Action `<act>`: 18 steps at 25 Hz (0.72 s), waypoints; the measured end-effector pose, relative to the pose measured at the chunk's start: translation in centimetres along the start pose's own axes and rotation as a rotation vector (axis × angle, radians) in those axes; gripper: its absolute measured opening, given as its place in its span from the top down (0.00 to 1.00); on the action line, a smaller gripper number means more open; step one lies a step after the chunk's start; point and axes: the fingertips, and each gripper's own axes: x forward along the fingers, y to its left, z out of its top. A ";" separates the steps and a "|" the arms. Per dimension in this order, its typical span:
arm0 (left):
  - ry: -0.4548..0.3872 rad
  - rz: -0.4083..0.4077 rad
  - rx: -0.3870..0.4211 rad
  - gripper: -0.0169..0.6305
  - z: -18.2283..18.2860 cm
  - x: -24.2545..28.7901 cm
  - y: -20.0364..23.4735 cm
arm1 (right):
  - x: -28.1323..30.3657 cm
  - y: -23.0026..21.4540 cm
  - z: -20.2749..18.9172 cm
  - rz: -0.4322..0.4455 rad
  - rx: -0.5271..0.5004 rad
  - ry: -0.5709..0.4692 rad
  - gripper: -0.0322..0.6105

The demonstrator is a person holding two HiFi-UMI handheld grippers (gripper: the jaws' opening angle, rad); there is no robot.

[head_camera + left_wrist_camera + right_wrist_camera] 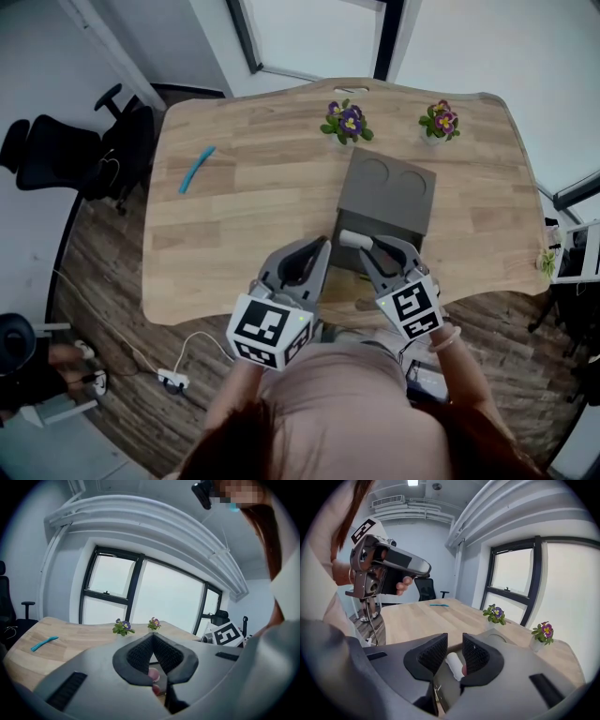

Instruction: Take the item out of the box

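A dark grey box (385, 192) with two round recesses in its top stands near the table's front edge. A white roll (355, 238) lies at its near, open side. My right gripper (368, 247) hovers over it, jaws apart. In the right gripper view the white roll (453, 663) shows in the gap beyond the right gripper (454, 645), and the pads do not press on it. My left gripper (321, 247) hangs just left of the box, empty. In the left gripper view the tips of the left gripper (151, 637) meet.
Two potted flowers (347, 122) (439, 121) stand at the table's far edge behind the box. A blue tool (196, 169) lies at the far left of the table (244, 216). A black office chair (56, 155) stands left of the table, and a power strip (173, 380) lies on the floor.
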 end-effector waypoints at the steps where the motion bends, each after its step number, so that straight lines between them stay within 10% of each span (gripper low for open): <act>1: 0.003 -0.006 -0.001 0.98 0.0 0.1 0.2 | 0.4 0.1 -0.4 0.007 0.000 0.014 0.84; 18: 0.055 -0.034 -0.047 0.98 -2.0 1.8 3.8 | 6.3 -0.7 -8.3 0.061 -0.039 0.273 0.75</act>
